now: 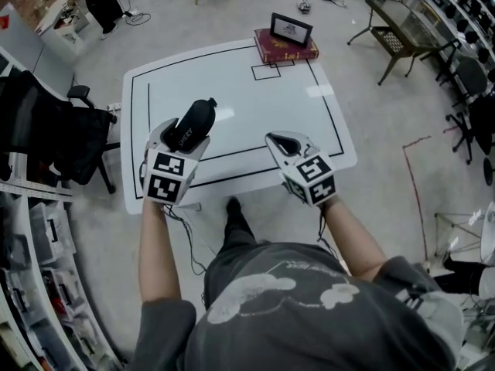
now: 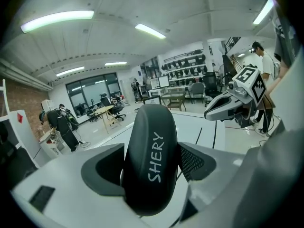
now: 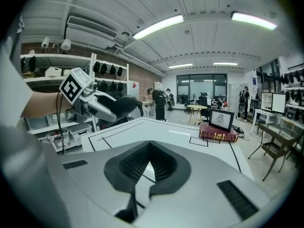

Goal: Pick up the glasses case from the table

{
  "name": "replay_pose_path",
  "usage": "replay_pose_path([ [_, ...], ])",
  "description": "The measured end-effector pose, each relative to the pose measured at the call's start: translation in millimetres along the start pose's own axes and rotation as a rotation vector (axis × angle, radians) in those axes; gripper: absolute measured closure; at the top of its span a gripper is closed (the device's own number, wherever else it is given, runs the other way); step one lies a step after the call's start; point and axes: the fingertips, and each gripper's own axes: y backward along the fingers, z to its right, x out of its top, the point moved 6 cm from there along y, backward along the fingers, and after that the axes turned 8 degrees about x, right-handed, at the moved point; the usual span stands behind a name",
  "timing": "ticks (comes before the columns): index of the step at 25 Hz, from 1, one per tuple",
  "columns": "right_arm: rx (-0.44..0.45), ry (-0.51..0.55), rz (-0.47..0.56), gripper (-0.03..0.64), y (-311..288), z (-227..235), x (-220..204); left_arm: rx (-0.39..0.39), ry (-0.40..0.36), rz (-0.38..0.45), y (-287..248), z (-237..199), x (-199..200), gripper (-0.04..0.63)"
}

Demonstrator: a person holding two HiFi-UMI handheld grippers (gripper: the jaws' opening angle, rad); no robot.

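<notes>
The glasses case is black and oval, with white lettering on its side. My left gripper is shut on it and carries it above the left part of the white table. The left gripper view shows the case upright between both pads, filling the gap. My right gripper hovers over the table's near right side, jaws together and nothing in them; its own view shows the tips meeting. From there the left gripper with the case shows at the left.
A red book with a small picture frame on it lies at the table's far edge. A black office chair stands left of the table, a wire chair at the far right. Shelving runs along the left.
</notes>
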Motion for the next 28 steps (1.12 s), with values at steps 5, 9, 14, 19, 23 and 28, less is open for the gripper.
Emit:
replay_pose_path([
  [5, 0.022, 0.005, -0.008, 0.618, 28.5, -20.5, -18.1, 0.012, 0.051, 0.004, 34.2, 33.7, -15.0, 0.255],
  [9, 0.035, 0.013, -0.007, 0.618, 50.8, -35.6, -28.4, 0.013, 0.112, 0.014, 63.0, 59.3, -26.6, 0.255],
  [14, 0.055, 0.033, -0.001, 0.618, 78.5, -53.1, -38.3, 0.035, 0.151, 0.016, 97.9, 88.6, -41.2, 0.255],
  [19, 0.062, 0.038, -0.003, 0.618, 99.0, -67.0, -49.3, 0.045, 0.219, 0.029, 124.5, 111.8, -60.3, 0.255],
  [23, 0.067, 0.034, -0.002, 0.618, 110.0, -77.4, -56.8, 0.046, 0.261, 0.03, 140.4, 126.8, -75.2, 0.255],
  [28, 0.066, 0.023, 0.004, 0.618, 114.4, -86.5, -66.2, 0.046, 0.302, 0.034, 152.4, 138.2, -90.5, 0.255],
])
